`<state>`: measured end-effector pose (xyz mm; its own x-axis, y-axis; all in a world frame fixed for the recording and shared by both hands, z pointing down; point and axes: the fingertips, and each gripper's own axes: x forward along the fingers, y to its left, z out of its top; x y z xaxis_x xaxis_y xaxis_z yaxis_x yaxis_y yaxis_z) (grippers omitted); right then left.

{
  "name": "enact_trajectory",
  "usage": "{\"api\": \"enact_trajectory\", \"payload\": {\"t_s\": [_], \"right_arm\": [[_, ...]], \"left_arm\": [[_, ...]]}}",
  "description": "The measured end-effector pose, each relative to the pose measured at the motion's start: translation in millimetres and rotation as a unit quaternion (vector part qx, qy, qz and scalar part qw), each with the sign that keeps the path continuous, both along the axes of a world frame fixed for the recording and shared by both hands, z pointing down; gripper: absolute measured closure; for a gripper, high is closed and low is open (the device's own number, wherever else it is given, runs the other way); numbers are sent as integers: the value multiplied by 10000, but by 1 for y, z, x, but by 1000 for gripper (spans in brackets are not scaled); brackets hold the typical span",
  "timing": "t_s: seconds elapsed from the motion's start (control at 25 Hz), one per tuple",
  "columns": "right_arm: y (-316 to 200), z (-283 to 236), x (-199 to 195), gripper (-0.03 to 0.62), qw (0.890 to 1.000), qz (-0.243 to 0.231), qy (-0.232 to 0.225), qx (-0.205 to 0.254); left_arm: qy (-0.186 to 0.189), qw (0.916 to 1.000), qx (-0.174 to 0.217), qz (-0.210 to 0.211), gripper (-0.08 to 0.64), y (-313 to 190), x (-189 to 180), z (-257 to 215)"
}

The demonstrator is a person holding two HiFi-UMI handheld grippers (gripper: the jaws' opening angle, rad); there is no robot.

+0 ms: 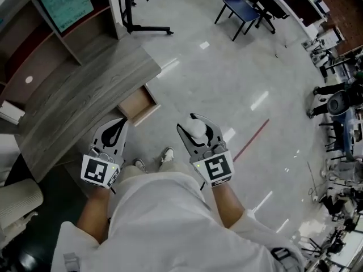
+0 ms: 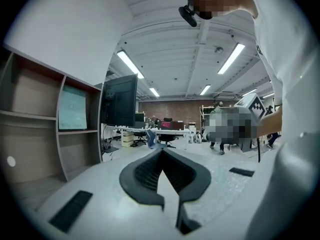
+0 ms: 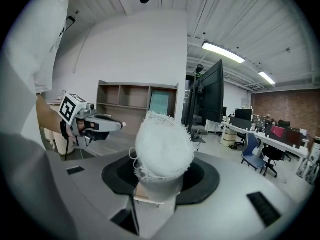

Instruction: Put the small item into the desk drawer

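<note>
Head view: the small netted item is pinched in the right gripper, apart from the open desk drawer, the left gripper near the drawer being pressed together empty; the soft netting could be squeezed loose and dropped short of the drawer.

Legible text: none. Entry one: teal screen in the shelf unit behind the tabletop; it carries faint lines of writing, too small and blurred to read. Entry two: square black-and-white marker on the cube of my left claw; pattern only, no letters or digits. Entry three: like marker on my right claw; same finding.
</note>
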<state>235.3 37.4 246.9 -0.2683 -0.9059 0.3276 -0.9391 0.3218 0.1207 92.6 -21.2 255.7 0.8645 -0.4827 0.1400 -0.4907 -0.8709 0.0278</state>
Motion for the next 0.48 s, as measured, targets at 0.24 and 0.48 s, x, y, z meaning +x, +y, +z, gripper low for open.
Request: {"api": "enact_trajectory", "payload": {"t_s": [0.24, 0.48], "right_arm": [[-32, 37, 13, 416, 9974, -611, 75, -382], [-45, 81, 24, 416, 9911, -1017, 167, -842]], "left_arm": [[-181, 9975, -178, -654, 555, -18, -6, 17], [-296, 9914, -478, -1179, 555, -18, -12, 52]]}}
